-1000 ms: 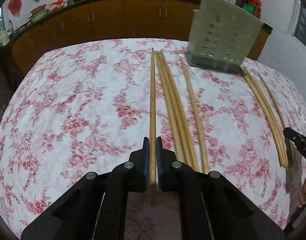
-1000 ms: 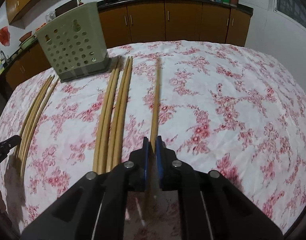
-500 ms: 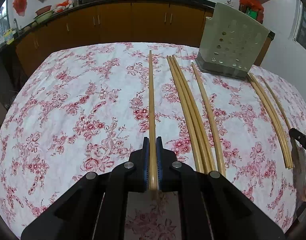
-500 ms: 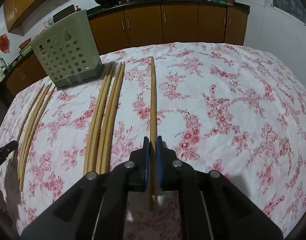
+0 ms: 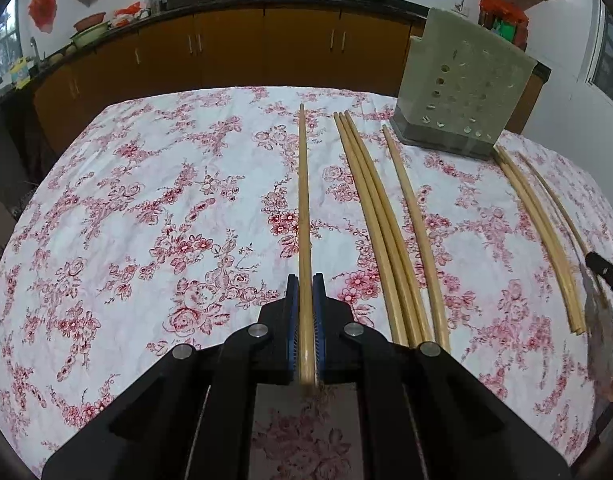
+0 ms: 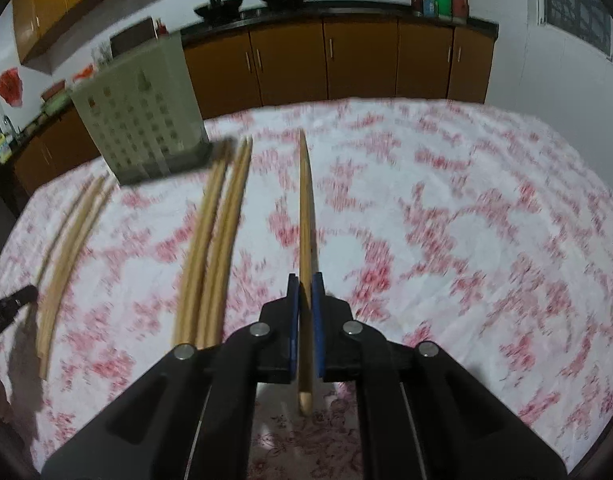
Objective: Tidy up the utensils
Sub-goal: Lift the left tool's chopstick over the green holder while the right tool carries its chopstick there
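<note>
My left gripper (image 5: 305, 280) is shut on a long wooden chopstick (image 5: 303, 208) that points away over the floral tablecloth. My right gripper (image 6: 305, 278) is shut on another wooden chopstick (image 6: 305, 208), lifted above the cloth. The grey-green perforated utensil holder (image 5: 462, 84) stands at the back right in the left wrist view and at the back left in the right wrist view (image 6: 138, 108). Loose chopsticks lie in groups on the cloth (image 5: 382, 224), (image 5: 542, 232), (image 6: 214, 236), (image 6: 66, 264). The right wrist view is motion-blurred.
The table is covered by a white cloth with red flowers (image 5: 146, 220). Brown kitchen cabinets (image 5: 266, 48) with pots on the counter run behind it. The other gripper's tip shows at the frame edge in the left wrist view (image 5: 606, 276) and in the right wrist view (image 6: 10, 304).
Both grippers have risen and tilted with their chopsticks held. The right one is moving fast now, its view blurred, and the table looks farther below.
</note>
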Demonstrator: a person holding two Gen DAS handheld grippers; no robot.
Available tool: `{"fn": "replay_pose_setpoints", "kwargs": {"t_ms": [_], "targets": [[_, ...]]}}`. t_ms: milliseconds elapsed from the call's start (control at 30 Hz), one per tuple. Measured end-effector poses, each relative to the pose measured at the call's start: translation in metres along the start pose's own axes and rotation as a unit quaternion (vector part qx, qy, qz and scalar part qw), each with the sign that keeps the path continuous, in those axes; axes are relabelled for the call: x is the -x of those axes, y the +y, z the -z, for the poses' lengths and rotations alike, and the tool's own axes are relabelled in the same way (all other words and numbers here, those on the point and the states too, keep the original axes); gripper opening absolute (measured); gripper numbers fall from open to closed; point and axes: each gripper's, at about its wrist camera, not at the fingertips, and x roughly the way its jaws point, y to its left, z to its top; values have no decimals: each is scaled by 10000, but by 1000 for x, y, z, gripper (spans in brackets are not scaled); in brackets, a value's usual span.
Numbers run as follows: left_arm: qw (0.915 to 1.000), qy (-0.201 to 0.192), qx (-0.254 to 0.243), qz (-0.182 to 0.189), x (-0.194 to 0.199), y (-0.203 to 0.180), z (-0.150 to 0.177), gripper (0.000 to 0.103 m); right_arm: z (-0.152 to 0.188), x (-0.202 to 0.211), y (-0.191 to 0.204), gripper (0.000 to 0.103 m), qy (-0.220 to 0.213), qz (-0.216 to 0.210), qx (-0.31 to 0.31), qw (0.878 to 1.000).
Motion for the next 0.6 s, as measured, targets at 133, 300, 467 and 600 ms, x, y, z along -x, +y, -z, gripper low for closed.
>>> {"fn": "replay_pose_setpoints", "kwargs": {"t_ms": [133,300,467,600], "targets": [[9996,-259,64,13,19,3,-7,8,-14,27,-1,8,-440,-33,11,9990],[9964,-823,216,46,56,7,-26,8,-33,63,-5,8,-1040,-149,-105,9944],[9892,-1420,367,87,93,12,-51,8,-49,93,-5,8,-1624,-204,-148,9864],[9857,-1646,355,88,108,13,-65,8,-59,104,-2,8,-1753,-275,-112,9841]]}}
